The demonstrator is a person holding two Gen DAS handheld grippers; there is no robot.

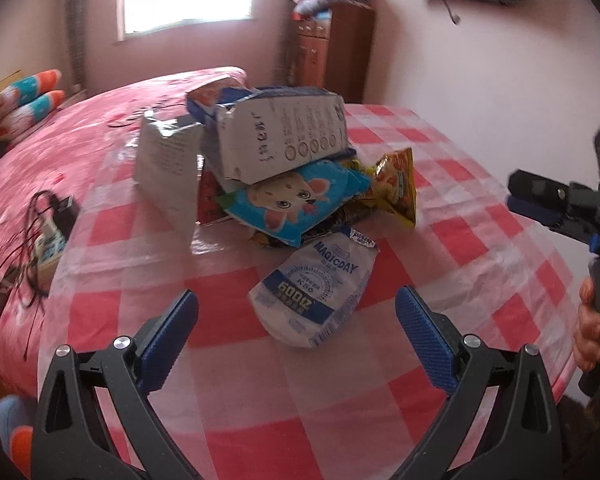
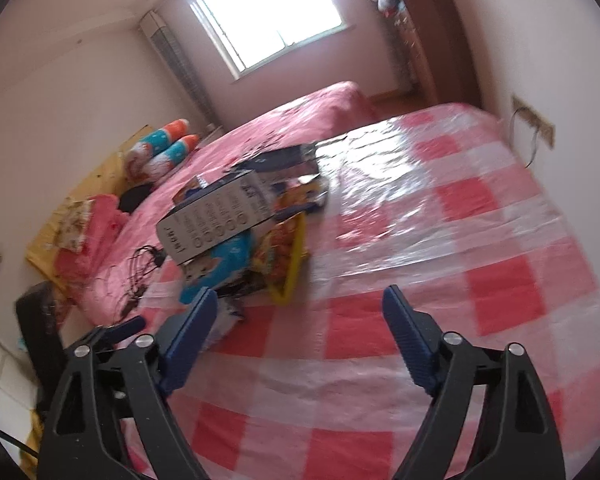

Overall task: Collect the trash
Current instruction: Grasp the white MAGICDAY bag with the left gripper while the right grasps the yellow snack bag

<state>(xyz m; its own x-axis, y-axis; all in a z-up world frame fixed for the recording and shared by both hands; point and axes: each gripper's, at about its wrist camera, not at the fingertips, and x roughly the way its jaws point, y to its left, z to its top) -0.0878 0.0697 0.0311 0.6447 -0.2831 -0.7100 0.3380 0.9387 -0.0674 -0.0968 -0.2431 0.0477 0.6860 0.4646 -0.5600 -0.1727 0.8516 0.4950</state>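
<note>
A pile of trash lies on the red-and-white checked plastic sheet [image 1: 340, 400]. It holds a torn grey carton [image 1: 284, 136], a second carton piece [image 1: 168, 176], a blue cartoon wrapper [image 1: 296, 200], a yellow snack bag [image 1: 396, 184] and a white MAGICDAY packet [image 1: 316, 288] nearest me. My left gripper [image 1: 296, 320] is open, its fingers either side of the white packet and just short of it. My right gripper [image 2: 296, 316] is open and empty above the sheet, right of the pile [image 2: 236, 232]; it also shows at the right edge of the left wrist view [image 1: 540, 200].
A pink bed [image 1: 60, 148] lies behind and left, with black cables and a charger [image 1: 44, 232] near the sheet's edge. Rolled pillows [image 1: 32, 96] sit at the bed's head. A wooden cabinet [image 1: 332, 52] stands by the far wall.
</note>
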